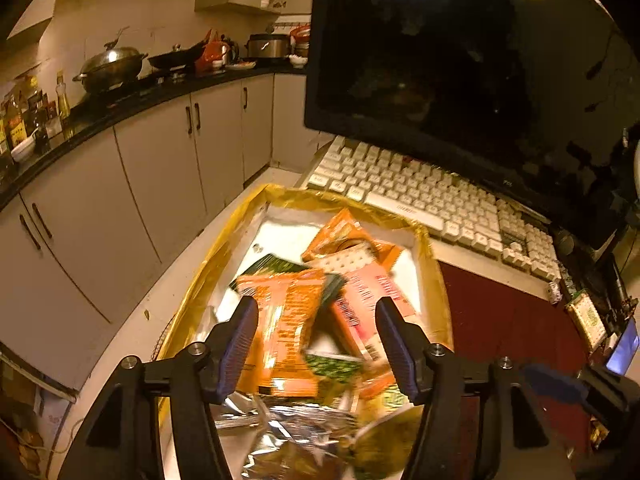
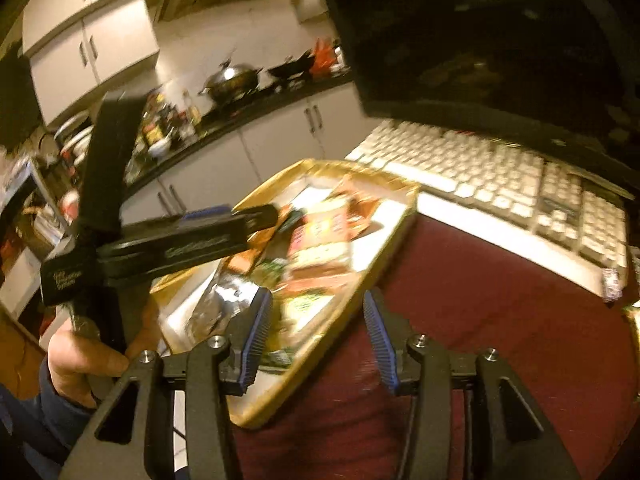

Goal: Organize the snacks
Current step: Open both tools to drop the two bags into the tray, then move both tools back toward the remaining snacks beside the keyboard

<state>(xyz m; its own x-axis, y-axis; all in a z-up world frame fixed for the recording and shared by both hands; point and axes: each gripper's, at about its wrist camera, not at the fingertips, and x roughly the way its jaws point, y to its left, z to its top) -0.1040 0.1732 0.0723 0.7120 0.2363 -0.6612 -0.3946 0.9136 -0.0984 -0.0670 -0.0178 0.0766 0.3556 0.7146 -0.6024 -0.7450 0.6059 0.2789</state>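
Snack packets [image 1: 316, 308] in gold tray [image 1: 434, 280], below the left gripper's [image 1: 316, 340] parted fingers [image 1: 240, 344].

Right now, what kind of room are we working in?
Most likely a home kitchen doubling as a desk corner: a lidded wok on the dark counter, beside a keyboard and monitor.

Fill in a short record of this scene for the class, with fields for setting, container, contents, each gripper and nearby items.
setting: kitchen, desk surface with a dark red mat
container: gold-rimmed box, white inside
contents: orange snack packets, a pink packet, a silver foil bag, piled loosely
left gripper: open above the snacks, nothing between the pads
right gripper: open over the box's near rim, holding nothing
nearby: white keyboard and dark monitor behind the box
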